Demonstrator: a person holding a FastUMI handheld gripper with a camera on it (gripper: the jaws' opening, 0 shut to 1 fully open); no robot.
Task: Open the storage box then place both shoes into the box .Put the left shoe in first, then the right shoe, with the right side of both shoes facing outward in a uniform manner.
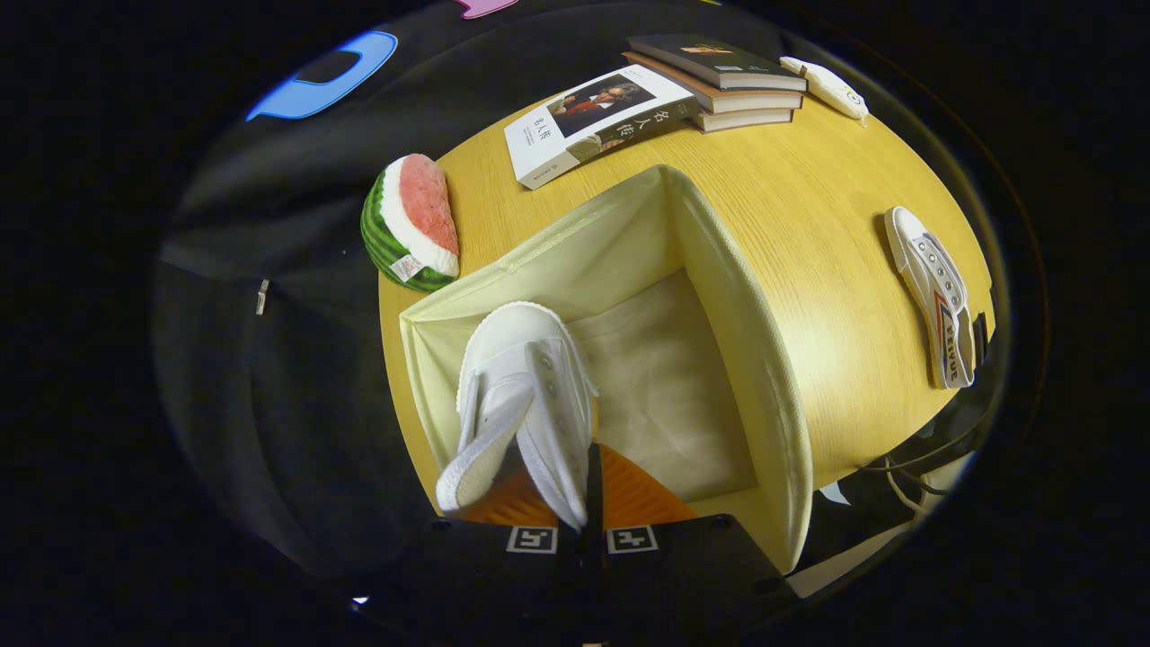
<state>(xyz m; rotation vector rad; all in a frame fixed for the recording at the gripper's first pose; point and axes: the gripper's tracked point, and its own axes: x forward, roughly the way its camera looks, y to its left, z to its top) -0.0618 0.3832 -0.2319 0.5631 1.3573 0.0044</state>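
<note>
Tool [588,503] pinched tight on the white shoe [526,395], held over the open storage box [719,270], toe pointing far. Other shoe [934,296] lying on the desk [809,198], well apart to the right. Watermelon toy [411,223] just beside the box's far left corner. Books [719,81], a loose book [597,121] and a white remote [827,88] at the far side.

A staged booth dressed like a home study: a round wooden desk [809,225] stands against a black cloth wall [269,225], carrying stacked books [728,81], a remote [831,88], a watermelon-slice cushion [411,223] and a cream fabric storage box [746,359].
</note>
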